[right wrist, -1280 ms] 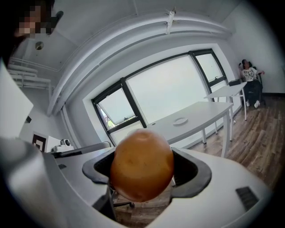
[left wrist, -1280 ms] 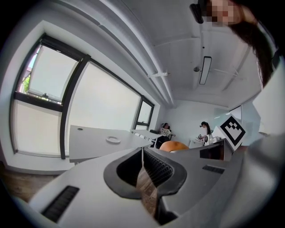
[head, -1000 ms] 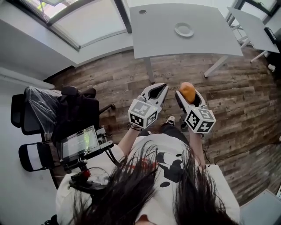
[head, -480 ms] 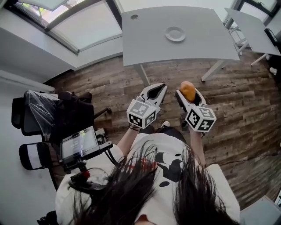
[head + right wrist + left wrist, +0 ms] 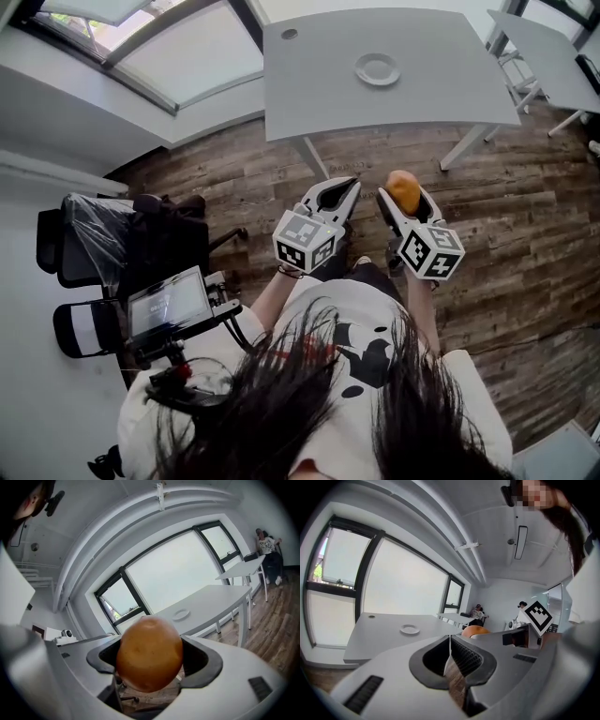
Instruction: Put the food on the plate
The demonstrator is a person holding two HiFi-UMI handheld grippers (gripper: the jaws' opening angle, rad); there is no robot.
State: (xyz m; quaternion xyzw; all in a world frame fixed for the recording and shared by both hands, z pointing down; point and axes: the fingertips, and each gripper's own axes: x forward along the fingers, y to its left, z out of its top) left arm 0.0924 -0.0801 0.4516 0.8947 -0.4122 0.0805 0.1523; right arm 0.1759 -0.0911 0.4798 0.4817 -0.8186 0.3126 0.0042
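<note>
Above the wooden floor (image 5: 525, 216), well short of the grey tabletop (image 5: 319, 84), the person holds both grippers out at waist height. Compared with a second ago the grippers keep almost the same pose, side by side, while the tabletop and the plate (image 5: 378, 68) have slid a little to the left in the head view and sit slightly nearer.

The right gripper (image 5: 405, 187) has its jaws clamped on the food (image 5: 403, 194), a smooth, rounded, orange-brown lump with a faintly mottled skin. It may be a bun or a fruit, but the wide-angle view does not settle that. Seen from the right gripper view, the food (image 5: 150, 653) fills the dark, curved hollow between the grey plastic jaws and bulges out above them.

The left gripper (image 5: 349, 184) carries nothing: its jaws are closed, the tips meeting along a thin seam, with ribbed dark pads (image 5: 464, 656) lining the hollow behind them.

The plate is small, round and pale with a raised rim. It lies alone near the far middle of the matte tabletop, well apart from the food. Each gripper bears a white cube with black square markers, the left one (image 5: 305, 241) and the right one (image 5: 430, 250). A black office chair (image 5: 141, 244) draped in clear plastic stands on the planks to the person's left.
</note>
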